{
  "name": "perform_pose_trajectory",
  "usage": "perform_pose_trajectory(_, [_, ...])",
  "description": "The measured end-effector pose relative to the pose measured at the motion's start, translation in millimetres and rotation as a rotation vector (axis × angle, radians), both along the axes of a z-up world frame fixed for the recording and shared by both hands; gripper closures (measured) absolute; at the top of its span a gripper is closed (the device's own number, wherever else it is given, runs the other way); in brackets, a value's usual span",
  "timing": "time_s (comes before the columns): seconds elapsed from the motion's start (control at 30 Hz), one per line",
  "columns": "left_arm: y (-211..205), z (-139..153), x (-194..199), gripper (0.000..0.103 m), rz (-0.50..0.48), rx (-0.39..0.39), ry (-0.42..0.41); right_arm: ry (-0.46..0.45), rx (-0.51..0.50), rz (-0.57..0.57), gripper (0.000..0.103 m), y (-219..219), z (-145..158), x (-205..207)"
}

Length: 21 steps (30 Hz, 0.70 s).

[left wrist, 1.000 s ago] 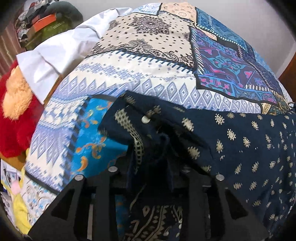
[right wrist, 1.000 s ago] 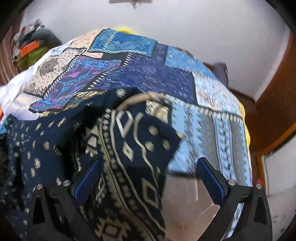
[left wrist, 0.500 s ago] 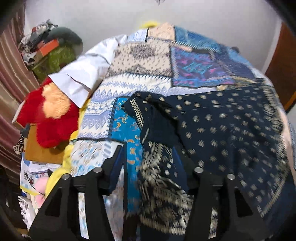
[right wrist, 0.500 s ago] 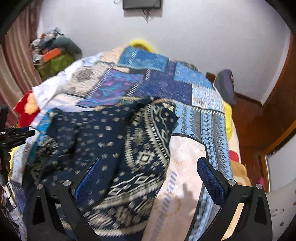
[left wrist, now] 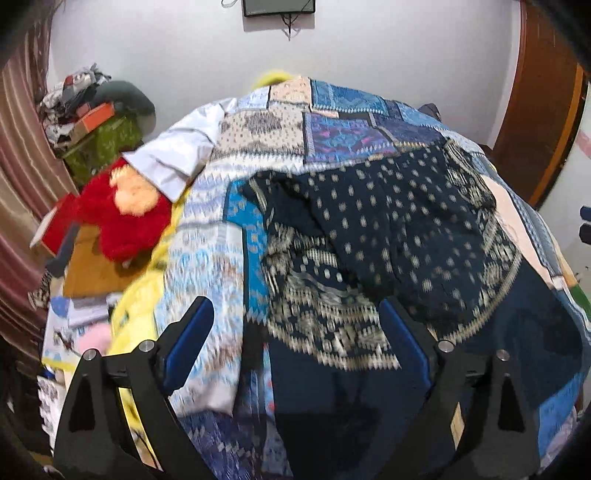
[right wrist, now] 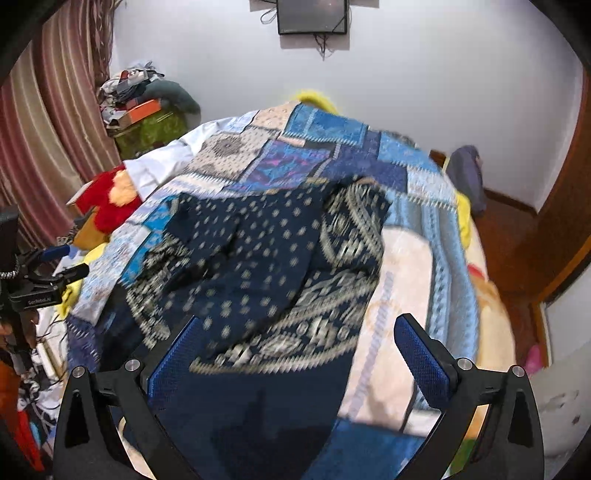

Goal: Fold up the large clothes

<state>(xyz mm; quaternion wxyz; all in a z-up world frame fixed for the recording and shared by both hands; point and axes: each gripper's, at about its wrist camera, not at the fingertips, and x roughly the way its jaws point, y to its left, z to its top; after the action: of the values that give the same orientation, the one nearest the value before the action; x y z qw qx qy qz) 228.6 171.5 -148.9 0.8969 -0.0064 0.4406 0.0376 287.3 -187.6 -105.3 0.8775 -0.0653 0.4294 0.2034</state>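
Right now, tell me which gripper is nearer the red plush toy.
Left. The left gripper hangs open over the bed's left edge, the red plush toy just beyond it. The right gripper, also open, sits farther right, across the navy garment.

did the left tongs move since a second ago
Yes. The left tongs pulled back and up from the navy garment; the wall screen now shows. Their jaws have just been opening, nothing gripped.
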Motion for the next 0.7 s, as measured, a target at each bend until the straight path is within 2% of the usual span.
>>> perform_pose_trajectory(0.17, [9,-35,-26,0.011,0.025,-0.048,0.082,0.098,0.022,-0.003,0.000,-10,-29,-29])
perform_pose_trajectory(0.27, [19,-70,-38,0.011,0.061,-0.089,0.174,0.172,0.035,-0.007,0.000,-19,-53,-43])
perform_pose_trajectory(0.37, [26,-101,-52,0.011,0.087,-0.147,0.245,0.252,0.043,-0.009,0.000,-25,-76,-51])
perform_pose_trajectory(0.5, [26,-138,-67,0.011,0.104,-0.240,0.331,0.348,0.126,0.011,0.001,-30,-97,-61])
perform_pose_trajectory(0.57, [25,-152,-72,0.012,0.107,-0.290,0.363,0.331,0.130,0.003,0.003,-28,-100,-66])
perform_pose_trajectory(0.63, [22,-165,-74,0.014,0.107,-0.336,0.389,0.314,0.127,0.034,0.011,-22,-99,-73])
perform_pose_trajectory(0.7, [18,-176,-75,0.017,0.127,-0.384,0.404,0.311,0.149,0.058,0.016,-16,-97,-76])
